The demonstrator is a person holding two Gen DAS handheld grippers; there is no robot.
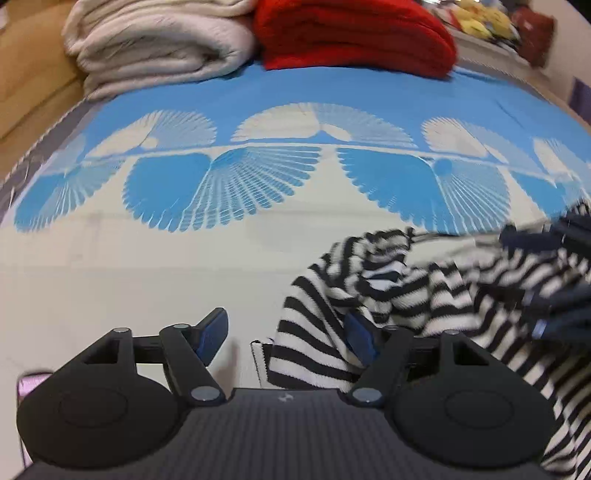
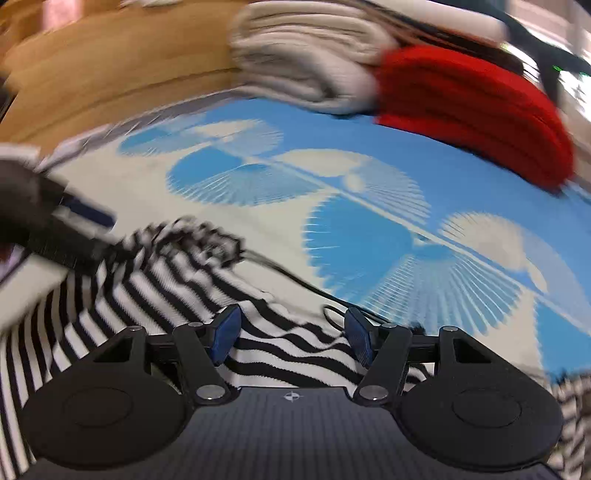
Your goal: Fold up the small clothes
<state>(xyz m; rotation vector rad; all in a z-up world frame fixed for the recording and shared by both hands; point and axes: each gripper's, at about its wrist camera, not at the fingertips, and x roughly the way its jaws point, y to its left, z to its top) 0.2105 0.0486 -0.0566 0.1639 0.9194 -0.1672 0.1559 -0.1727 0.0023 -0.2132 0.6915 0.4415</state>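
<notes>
A: Gaping wide, the left gripper (image 1: 286, 338) holds nothing; the crumpled black-and-white striped knit garment (image 1: 417, 295) drapes over its right finger.

B: And the right gripper (image 2: 291, 338)?

A: Equally wide apart, empty, with stripes spread beneath and between its fingers.

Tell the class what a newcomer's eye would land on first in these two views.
The black-and-white striped garment lies crumpled on the near part of the blue-and-white patterned bedspread, under both open grippers. At the far edge, a bright red folded blanket sits beside a cream one.
</notes>
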